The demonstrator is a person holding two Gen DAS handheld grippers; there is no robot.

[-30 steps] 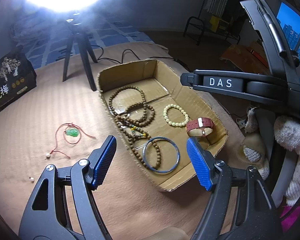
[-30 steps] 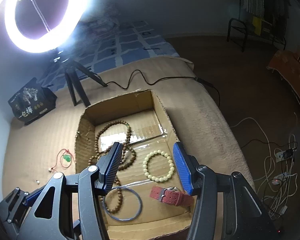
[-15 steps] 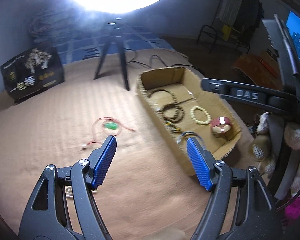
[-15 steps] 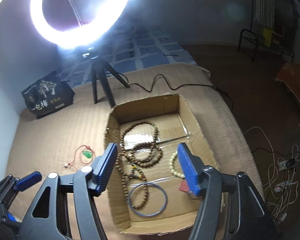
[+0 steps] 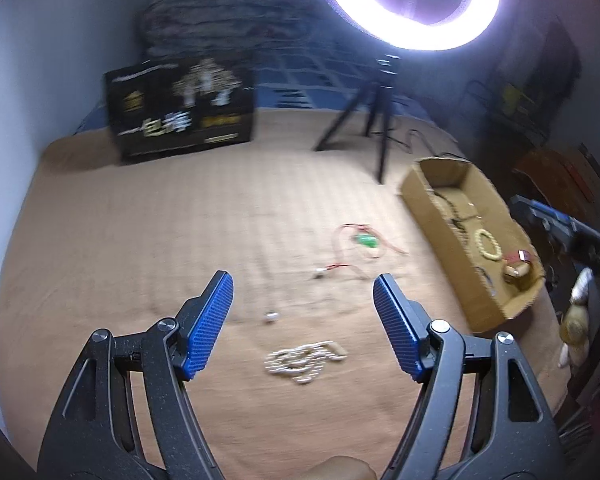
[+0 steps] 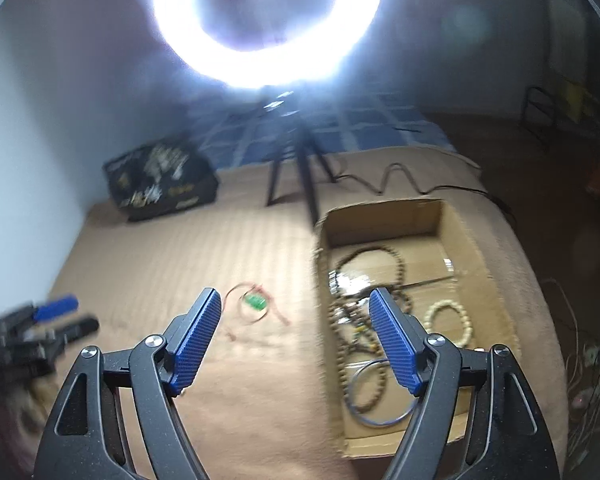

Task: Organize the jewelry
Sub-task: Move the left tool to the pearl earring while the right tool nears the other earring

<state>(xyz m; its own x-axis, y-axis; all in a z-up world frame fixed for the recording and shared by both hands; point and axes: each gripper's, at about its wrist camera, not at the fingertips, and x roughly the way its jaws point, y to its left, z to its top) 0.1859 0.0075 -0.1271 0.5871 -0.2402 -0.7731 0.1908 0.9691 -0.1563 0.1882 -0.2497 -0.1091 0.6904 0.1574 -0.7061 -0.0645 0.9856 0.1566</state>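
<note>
My left gripper (image 5: 302,280) hangs open over the tan blanket, with nothing between its blue pads. Just below it lies a heap of white beads (image 5: 304,360), and a small loose bead (image 5: 271,316) sits nearer the pads. A green pendant on a red cord (image 5: 366,241) (image 6: 254,302) lies farther out. The cardboard box (image 5: 420,196) (image 6: 380,210) holds brown bead strands (image 6: 380,256), a cream bracelet (image 6: 448,320), a bluish bangle (image 6: 380,396) and a red watch (image 5: 518,266). My right gripper (image 6: 295,294) is over the box's left wall. Its jaws are opening and they hold nothing.
A black printed box (image 5: 180,120) stands at the back of the blanket. A ring light (image 6: 268,20) on a black tripod (image 6: 296,160) stands beside the cardboard box, its cable trailing right. The bed edge drops off past the box, with cables on the floor.
Both grippers have swung left, away from the box. The left one now hangs over the blanket, and the white bead heap has come into view. The right jaws have spread wider.
</note>
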